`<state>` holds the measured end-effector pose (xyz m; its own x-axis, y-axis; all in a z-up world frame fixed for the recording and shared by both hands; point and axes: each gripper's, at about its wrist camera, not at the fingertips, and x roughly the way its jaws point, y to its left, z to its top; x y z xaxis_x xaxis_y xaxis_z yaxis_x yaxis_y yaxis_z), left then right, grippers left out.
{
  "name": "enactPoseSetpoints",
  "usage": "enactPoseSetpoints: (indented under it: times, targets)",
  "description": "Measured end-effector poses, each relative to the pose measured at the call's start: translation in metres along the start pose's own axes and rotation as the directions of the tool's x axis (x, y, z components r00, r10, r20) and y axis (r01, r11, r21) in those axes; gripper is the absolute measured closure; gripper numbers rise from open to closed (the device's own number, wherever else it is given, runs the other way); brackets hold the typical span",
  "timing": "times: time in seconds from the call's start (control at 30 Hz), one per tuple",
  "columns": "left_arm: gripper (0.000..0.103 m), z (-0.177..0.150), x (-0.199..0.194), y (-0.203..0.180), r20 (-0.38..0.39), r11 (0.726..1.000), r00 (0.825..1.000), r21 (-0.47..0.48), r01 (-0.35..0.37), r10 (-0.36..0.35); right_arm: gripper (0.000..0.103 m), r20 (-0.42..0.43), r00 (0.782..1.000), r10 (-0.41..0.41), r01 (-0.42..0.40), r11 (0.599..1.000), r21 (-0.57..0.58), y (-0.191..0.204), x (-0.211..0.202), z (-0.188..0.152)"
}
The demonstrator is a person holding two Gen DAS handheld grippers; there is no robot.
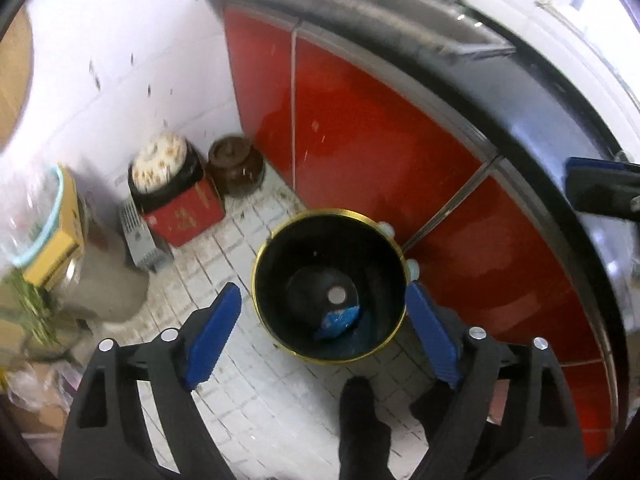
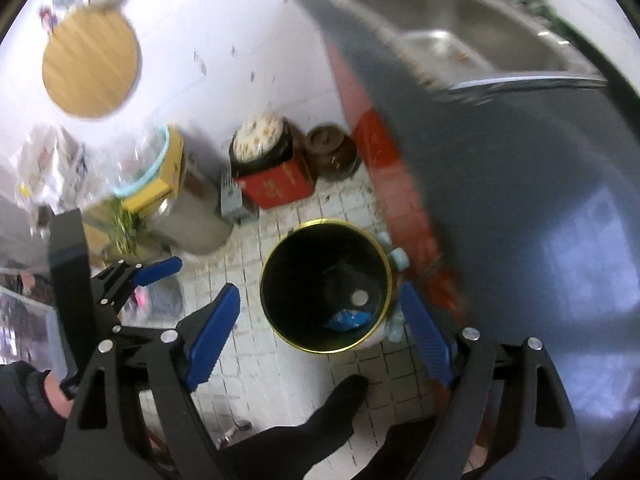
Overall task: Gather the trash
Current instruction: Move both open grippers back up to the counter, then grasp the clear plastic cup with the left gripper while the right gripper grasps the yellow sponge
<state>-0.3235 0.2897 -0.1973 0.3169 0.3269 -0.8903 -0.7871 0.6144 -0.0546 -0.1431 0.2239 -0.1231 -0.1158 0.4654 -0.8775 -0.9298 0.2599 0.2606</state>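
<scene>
A round black bin with a gold rim point(image 1: 280, 236) stands on the white tiled floor beside the red cabinets; it also shows in the right wrist view point(image 2: 384, 256). Inside it lies a blue wrapper point(image 1: 338, 320) point(image 2: 348, 319) and a small round silver piece point(image 1: 337, 295) point(image 2: 360, 298). My left gripper point(image 1: 324, 320) is open and empty, held above the bin. My right gripper point(image 2: 320, 320) is open and empty, also above the bin. The left gripper point(image 2: 154, 274) shows at the left of the right wrist view.
Red cabinets point(image 1: 360, 140) under a dark counter point(image 2: 520, 200) with a steel sink point(image 2: 460, 36) stand at right. A red box with a jar on it point(image 1: 184, 212), a brown pot point(image 1: 236, 166), a yellow box point(image 1: 56, 236) and clutter line the left wall. A person's dark shoes point(image 1: 360, 420) are below.
</scene>
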Motion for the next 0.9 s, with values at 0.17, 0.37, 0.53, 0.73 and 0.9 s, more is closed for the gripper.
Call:
enactPoseSetpoints:
  times: [0.17,0.37,0.53,0.73,0.9]
  targets:
    - [0.008,0.035,-0.054,-0.057,0.085,0.995,0.994,0.076,0.06,-0.067,0.015,0.15,0.968,-0.203,0.177,0.97,0.169,-0.079,-0.111,-0.032]
    - [0.007,0.076,-0.087,-0.195,0.108,0.916,0.957,0.333,0.222,-0.271,0.015,0.164,0.86,-0.483,0.368,0.81,0.456,-0.183,-0.222,-0.104]
    - [0.007,0.085,-0.105,-0.331,0.067,0.757,0.902,0.572,0.315,-0.426,0.015,0.117,0.773,-0.623,0.405,0.628,0.665,-0.25,-0.296,-0.186]
    - [0.007,0.073,-0.119,-0.445,-0.019,0.593,0.847,0.706,0.387,-0.531,0.015,0.075,0.721,-0.689,0.374,0.478,0.795,-0.285,-0.343,-0.26]
    - [0.007,0.064,-0.116,-0.481,-0.036,0.531,0.844,0.762,0.37,-0.535,0.015,0.07,0.726,-0.684,0.329,0.436,0.838,-0.3,-0.349,-0.28]
